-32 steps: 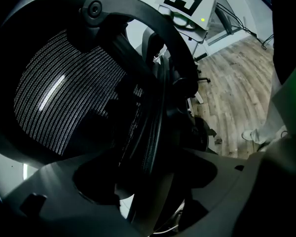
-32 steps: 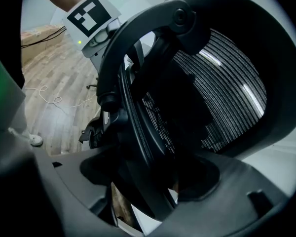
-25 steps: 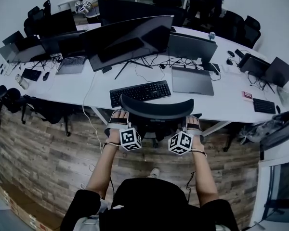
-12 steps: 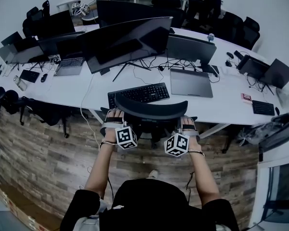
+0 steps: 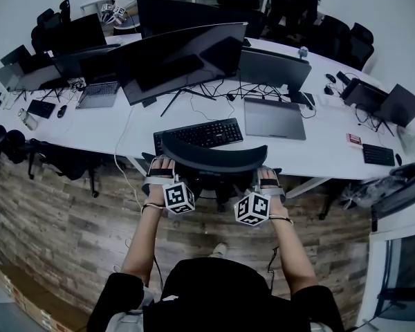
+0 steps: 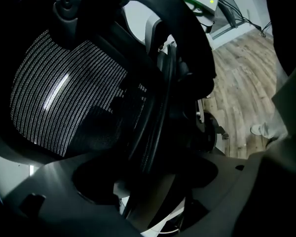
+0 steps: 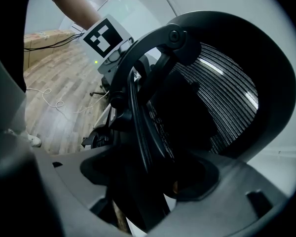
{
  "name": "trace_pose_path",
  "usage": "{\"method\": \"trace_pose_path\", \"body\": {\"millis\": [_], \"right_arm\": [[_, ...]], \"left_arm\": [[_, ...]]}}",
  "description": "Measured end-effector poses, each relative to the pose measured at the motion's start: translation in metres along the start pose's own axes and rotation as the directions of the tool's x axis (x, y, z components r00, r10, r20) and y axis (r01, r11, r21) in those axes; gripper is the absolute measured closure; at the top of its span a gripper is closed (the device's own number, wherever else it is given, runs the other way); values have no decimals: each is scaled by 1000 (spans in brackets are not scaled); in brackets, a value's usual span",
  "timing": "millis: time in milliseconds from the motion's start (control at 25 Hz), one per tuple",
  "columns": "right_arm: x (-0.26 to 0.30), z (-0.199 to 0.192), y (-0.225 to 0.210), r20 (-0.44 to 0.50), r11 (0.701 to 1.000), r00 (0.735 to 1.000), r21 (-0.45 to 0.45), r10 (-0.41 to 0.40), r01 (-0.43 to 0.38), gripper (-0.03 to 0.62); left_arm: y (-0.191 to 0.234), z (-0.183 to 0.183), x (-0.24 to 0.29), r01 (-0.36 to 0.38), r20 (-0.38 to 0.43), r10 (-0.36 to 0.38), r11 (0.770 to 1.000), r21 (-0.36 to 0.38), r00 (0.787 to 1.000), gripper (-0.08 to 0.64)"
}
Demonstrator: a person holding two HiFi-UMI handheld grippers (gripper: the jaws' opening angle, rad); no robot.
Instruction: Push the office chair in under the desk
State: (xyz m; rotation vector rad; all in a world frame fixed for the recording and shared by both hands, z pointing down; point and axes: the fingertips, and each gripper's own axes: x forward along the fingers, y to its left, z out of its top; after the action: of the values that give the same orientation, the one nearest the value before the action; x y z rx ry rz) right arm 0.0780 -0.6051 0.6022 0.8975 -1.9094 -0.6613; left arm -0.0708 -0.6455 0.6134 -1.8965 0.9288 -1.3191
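Noted chair nudged closer to worktop ahead. Found left tool and right tool each pinching backrest rim.

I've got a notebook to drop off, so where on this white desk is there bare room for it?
Two bare patches on the desk: one between the closed grey laptop and the pink item, another left of the black keyboard, in front of the open laptop. Behind the keyboard, cables crowd the space under the curved monitor.
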Motion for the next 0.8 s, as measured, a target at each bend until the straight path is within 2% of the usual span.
{"method": "trace_pose_path", "body": {"millis": [240,520,800], "right_arm": [[-2,3,1,16,998,1000,57,2,-3,268],[-9,7,1,0,993,1000,120,6,-6,268],[-24,15,2,-16,986,1000,163,-21,23,268]], "left_arm": [[-2,-1,-2,-31,10,31,1000,-6,999,190],[-5,0,-12,29,-5,-29,999,-21,1000,187],[5,-1,-47,6,52,3,985,-174,999,200]]}}
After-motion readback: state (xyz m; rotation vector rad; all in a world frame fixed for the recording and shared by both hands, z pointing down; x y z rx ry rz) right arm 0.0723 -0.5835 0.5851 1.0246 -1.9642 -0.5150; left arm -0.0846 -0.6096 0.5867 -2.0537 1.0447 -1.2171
